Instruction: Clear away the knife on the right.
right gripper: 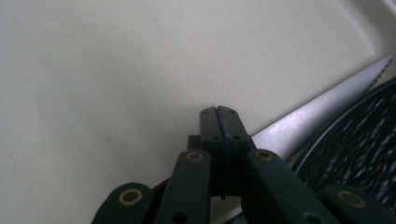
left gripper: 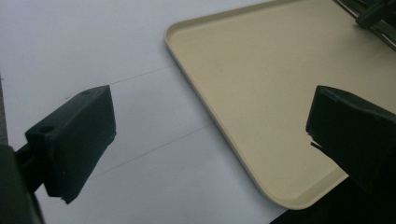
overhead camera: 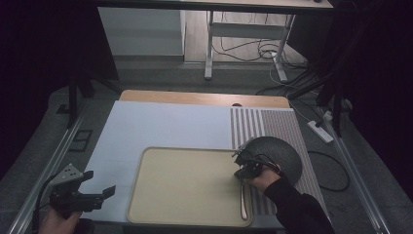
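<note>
Right gripper clamped on knife | over tray

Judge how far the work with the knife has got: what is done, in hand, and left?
Done: the right gripper has its fingers closed on the knife, at the tray's right edge beside the dark plate. In hand: carrying the knife; where to, I cannot tell. Left: setting it down and letting go. The left gripper hangs open over the white mat.
</note>
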